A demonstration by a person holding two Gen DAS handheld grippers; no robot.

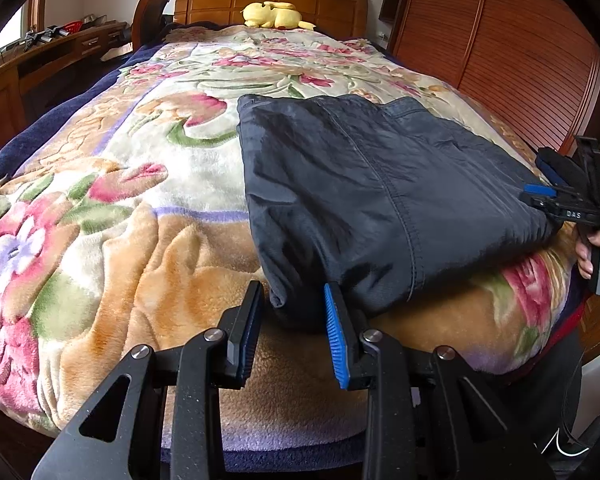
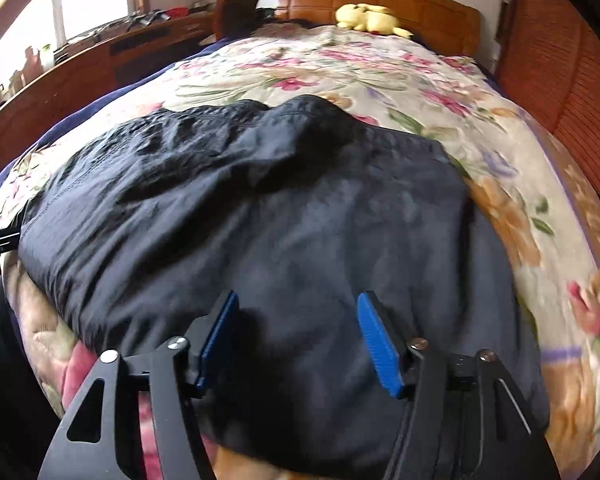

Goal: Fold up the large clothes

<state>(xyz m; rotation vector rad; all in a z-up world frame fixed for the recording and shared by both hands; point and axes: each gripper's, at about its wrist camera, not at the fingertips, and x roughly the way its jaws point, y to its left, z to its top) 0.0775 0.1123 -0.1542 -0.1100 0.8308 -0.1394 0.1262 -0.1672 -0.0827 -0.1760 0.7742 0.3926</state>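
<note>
Item one, the dark garment (image 1: 380,200): it is lying folded on the floral blanket (image 1: 140,184) covering the bed, near the foot edge and toward the side by the slatted wooden wardrobe doors (image 1: 512,52). Item two, your left claw (image 1: 294,332): you are holding it at the garment's near corner, jaws narrowly parted, with a fold of cloth sitting between the blue pads; whether they are pressing on it is not clear. Item three, your right claw (image 2: 298,336): you are hovering it over the garment's near edge with jaws standing wide, nothing gripped, the view blurring. Item four, a yellow plush toy (image 1: 276,14): it is resting at the wooden headboard (image 1: 220,0), well apart from the garment.
</note>
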